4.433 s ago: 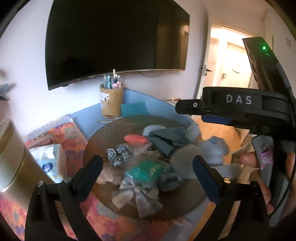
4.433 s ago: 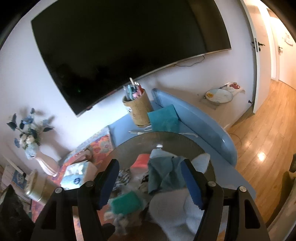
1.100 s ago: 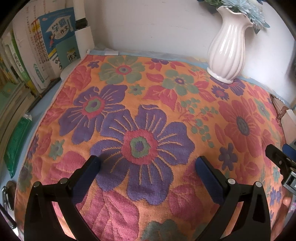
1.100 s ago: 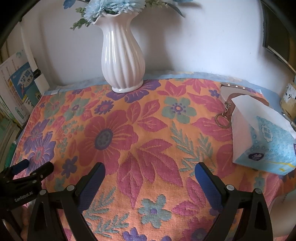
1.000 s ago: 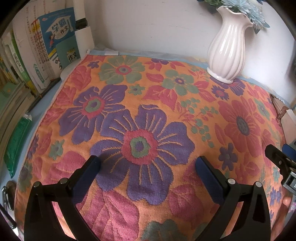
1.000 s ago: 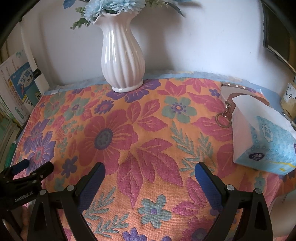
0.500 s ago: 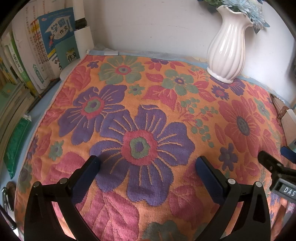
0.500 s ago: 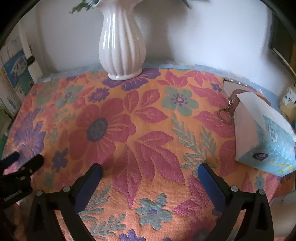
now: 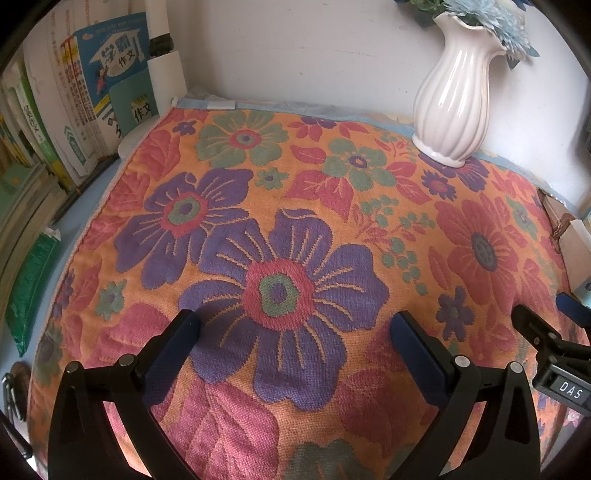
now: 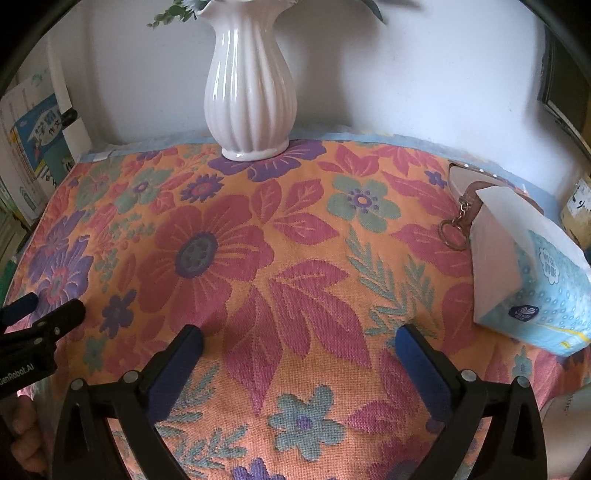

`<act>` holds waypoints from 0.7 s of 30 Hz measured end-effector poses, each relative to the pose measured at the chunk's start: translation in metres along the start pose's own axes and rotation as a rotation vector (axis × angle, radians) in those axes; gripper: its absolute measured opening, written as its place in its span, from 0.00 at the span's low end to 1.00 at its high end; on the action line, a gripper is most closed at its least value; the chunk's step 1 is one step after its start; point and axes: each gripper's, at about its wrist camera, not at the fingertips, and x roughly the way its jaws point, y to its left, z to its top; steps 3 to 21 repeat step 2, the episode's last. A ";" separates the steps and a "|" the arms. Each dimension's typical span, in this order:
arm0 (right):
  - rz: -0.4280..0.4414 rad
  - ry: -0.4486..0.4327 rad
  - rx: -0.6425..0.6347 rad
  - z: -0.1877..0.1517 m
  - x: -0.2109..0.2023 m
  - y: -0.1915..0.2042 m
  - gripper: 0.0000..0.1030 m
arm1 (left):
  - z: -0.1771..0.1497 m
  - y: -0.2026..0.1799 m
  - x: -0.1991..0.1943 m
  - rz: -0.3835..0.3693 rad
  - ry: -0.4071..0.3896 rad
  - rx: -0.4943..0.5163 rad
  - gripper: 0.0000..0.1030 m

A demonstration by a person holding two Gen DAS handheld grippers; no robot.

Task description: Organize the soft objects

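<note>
Flowers [image 9: 491,14]: cut off by the top edge, only the lower blooms show above the vase [image 9: 454,92].
Books [image 9: 74,92]: run out past the left edge; small print unreadable.
Pouch [image 10: 476,188]: near the cloth's [image 10: 295,258] right edge, largely hidden behind the tissue pack [image 10: 532,280].
Tissue pack: right end clipped by the frame.
Hand [image 10: 22,443]: bottom-left corner, only fingers show.

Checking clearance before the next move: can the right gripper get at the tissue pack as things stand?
Probably yes. The right gripper is open and empty over the floral cloth; the tissue pack lies just to its right on bare cloth. Only the key ring sits near the pack's far corner.
</note>
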 end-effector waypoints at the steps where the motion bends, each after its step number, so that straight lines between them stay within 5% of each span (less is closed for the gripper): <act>1: 0.000 0.000 0.000 0.000 0.000 0.000 1.00 | 0.001 0.000 0.001 -0.001 0.001 -0.001 1.00; 21: 0.000 0.000 0.000 0.000 0.000 0.000 1.00 | 0.000 0.000 0.000 0.002 0.003 0.000 1.00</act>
